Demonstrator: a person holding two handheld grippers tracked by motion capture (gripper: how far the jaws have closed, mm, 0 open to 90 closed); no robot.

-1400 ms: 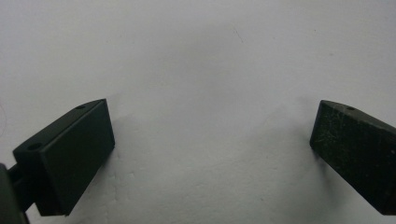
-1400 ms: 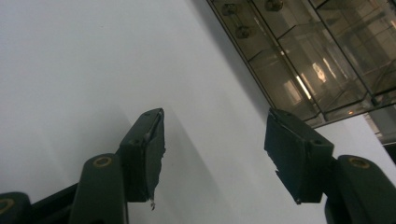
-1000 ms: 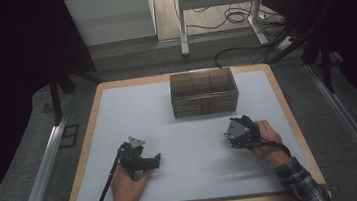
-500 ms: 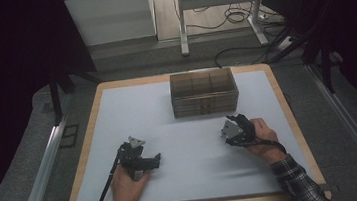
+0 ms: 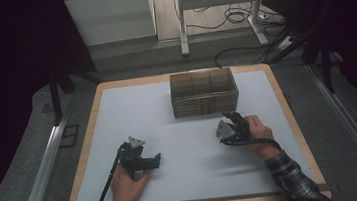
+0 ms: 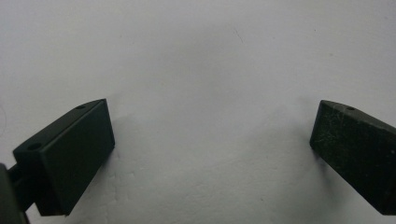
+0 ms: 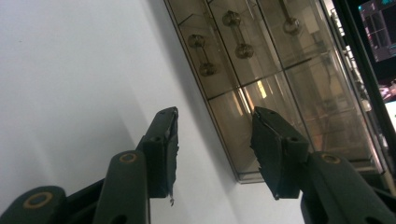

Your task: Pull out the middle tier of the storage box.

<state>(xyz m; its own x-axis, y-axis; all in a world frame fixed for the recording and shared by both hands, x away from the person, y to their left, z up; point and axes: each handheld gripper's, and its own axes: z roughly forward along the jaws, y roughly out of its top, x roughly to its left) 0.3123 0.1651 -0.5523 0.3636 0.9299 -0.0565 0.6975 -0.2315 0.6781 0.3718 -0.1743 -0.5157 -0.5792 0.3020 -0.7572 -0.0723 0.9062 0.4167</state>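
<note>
Since the earlier frames the right claw (image 5: 230, 126) has moved toward the far side of the surface and now sits just short of the smoky translucent plastic drawer box w/ small metal dumbbell-shaped handles (image 5: 204, 92); the left claw (image 5: 140, 157) hasn't shifted. Hard to read: in the high view the box's drawer fronts are a dim brownish blur, handles too small to make out, and the right claw itself is slightly motion-blurred. In the right gripper view the box (image 7: 261, 79) is cut off at the top and right edges, three handles visible thru the tinted fronts, contents not discernible; a screen at the top right corner is too small and dark to read. No brand, label or legible writing anywhere. The box stands at the far middle of the white sheet-covered surface w/ light wood border (image 5: 118, 122), a low rectangular unit w/ clear dividers on top, stacked drawers below. Right claw (image 7: 215, 140): jaws apart, nothing between them, pointed at the box's front but not touching it. Left claw (image 6: 210, 154): jaws spread wide, empty, close above bare white sheet, near the front left of the surface, well apart from the box. The left hand (image 5: 127, 184) and right hand (image 5: 258, 132), plaid sleeve at the wrist, come in from the bottom edge.
</note>
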